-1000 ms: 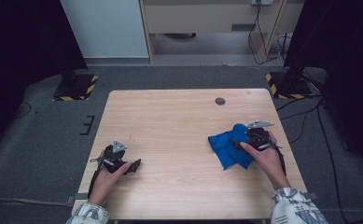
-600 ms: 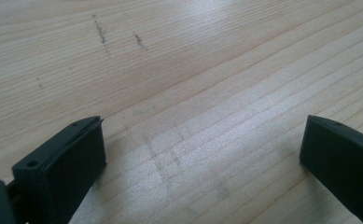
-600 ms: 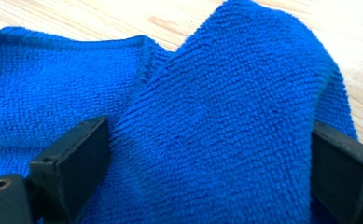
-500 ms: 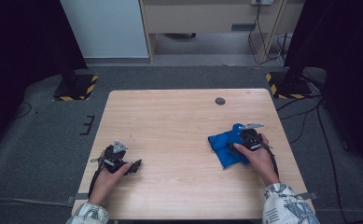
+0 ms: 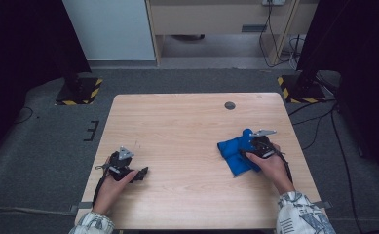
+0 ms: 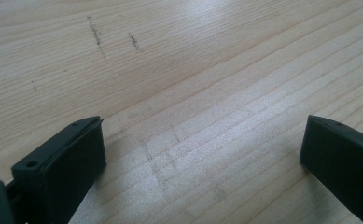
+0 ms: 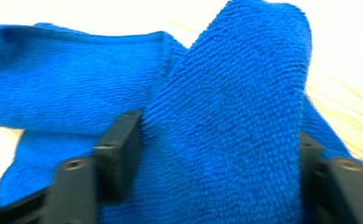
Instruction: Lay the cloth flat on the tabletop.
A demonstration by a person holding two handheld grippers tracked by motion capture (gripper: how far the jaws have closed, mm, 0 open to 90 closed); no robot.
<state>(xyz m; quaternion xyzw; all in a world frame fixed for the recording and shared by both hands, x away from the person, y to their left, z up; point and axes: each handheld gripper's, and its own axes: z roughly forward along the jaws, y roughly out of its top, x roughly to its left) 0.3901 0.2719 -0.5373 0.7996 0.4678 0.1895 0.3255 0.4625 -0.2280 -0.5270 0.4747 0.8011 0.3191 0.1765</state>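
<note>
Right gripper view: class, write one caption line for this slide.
Right gripper with its two black jaws closed on a raised fold of the blue terry cloth, above the pale wooden table.

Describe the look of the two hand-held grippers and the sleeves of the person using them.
Both tools are black. The left gripper carries a grey three-cornered plate on top, as does the right gripper, and a dark cable trails from each. Each claw has two blocky black jaws with small screw holes. The sleeves are white with a dark printed pattern.
</note>
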